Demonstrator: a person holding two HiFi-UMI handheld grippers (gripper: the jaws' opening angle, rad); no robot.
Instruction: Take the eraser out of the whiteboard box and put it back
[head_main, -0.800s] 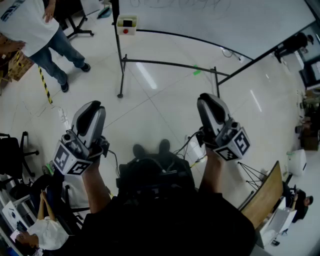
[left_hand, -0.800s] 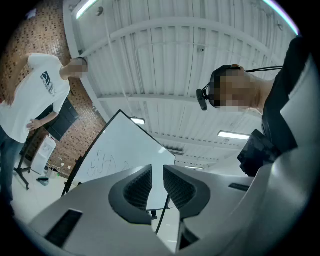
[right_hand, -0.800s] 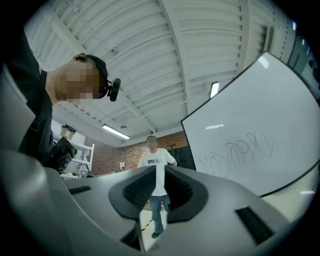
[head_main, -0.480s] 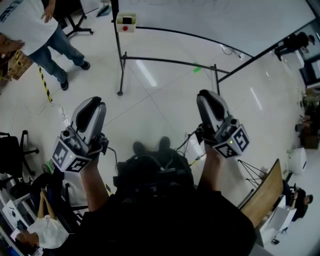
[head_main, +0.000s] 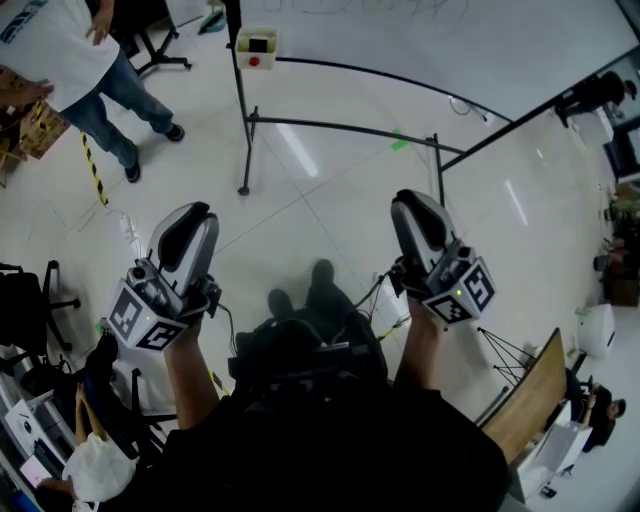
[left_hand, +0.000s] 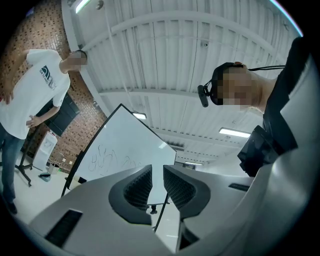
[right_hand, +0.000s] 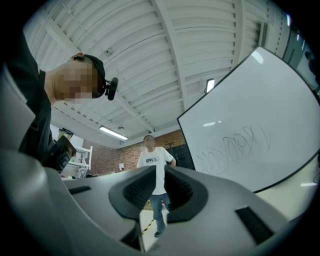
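Note:
A small white box (head_main: 254, 46) with a dark patch and a red spot hangs on the left post of the whiteboard (head_main: 450, 40) stand, far ahead. I cannot make out the eraser itself. My left gripper (head_main: 190, 215) and right gripper (head_main: 413, 200) are held side by side in front of my body, well short of the board and tilted slightly up. In the left gripper view the left gripper (left_hand: 157, 176) has its pads nearly together with nothing between them. The right gripper (right_hand: 160, 176) looks the same, shut and empty.
A person in a white shirt (head_main: 70, 60) stands at the far left near a yellow-black striped pole (head_main: 92, 170). The whiteboard's stand legs (head_main: 340, 128) cross the floor ahead. Chairs and bags (head_main: 40, 310) crowd the left side, and a wooden board (head_main: 530, 390) leans at the right.
Both grippers stay raised in almost the same place. My feet have shifted below them, one moving forward.

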